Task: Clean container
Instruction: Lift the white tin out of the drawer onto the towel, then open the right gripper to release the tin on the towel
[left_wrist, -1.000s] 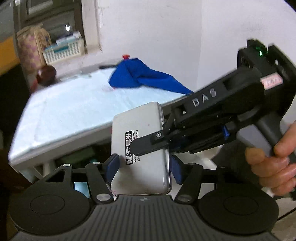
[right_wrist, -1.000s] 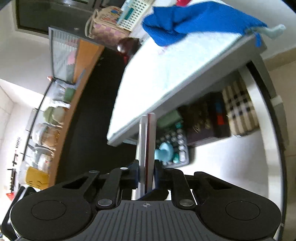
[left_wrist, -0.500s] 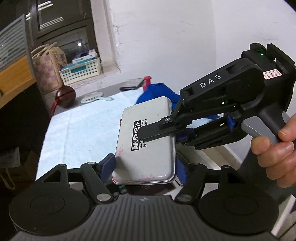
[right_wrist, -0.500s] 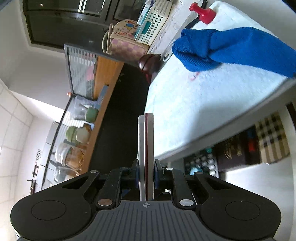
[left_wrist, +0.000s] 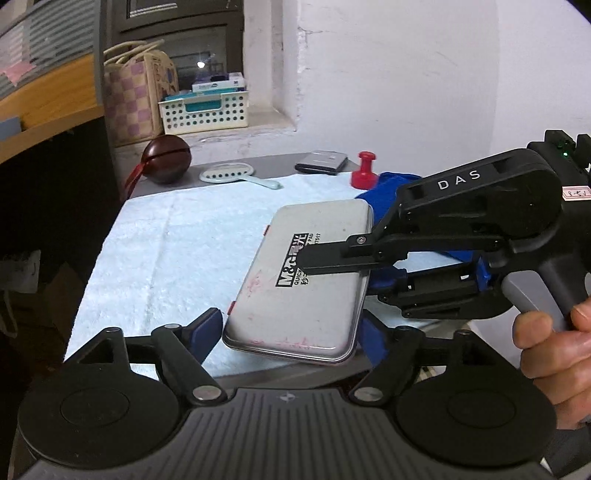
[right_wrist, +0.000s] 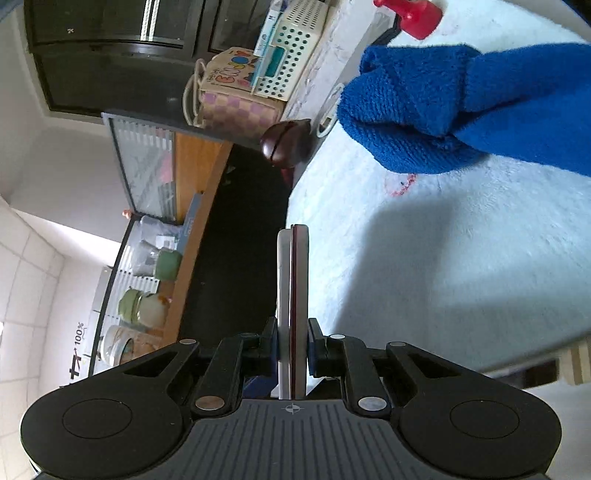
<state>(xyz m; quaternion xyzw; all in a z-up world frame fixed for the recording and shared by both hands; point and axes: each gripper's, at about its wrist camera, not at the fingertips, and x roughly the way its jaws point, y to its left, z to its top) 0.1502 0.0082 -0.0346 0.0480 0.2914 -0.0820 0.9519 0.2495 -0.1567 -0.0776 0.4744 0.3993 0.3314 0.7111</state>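
Observation:
A flat silver tin (left_wrist: 295, 295) with black lettering and red smears is held in the air over the table's near edge. My right gripper (left_wrist: 306, 264) comes in from the right and is shut on it across its flat faces. In the right wrist view the tin (right_wrist: 292, 295) shows edge-on between the shut fingers, the gripper (right_wrist: 292, 338) clamped on it. My left gripper (left_wrist: 291, 332) has its blue pads on either side of the tin's near end with gaps, so it is open. A blue cloth (right_wrist: 461, 110) lies on the pale towel (left_wrist: 177, 240).
A red stamp handle (left_wrist: 365, 173), a dark flat case (left_wrist: 321, 162), a white hand mirror (left_wrist: 229, 172) and a dark red ball (left_wrist: 166, 158) sit at the table's far side. A checked bag (left_wrist: 136, 96) and white basket (left_wrist: 203, 112) stand on the sill. A dark drop lies left of the table.
Both grippers and the tin have risen and moved forward from below the table's edge to above it. The left gripper's pads, close around the tin before, now stand apart from it.

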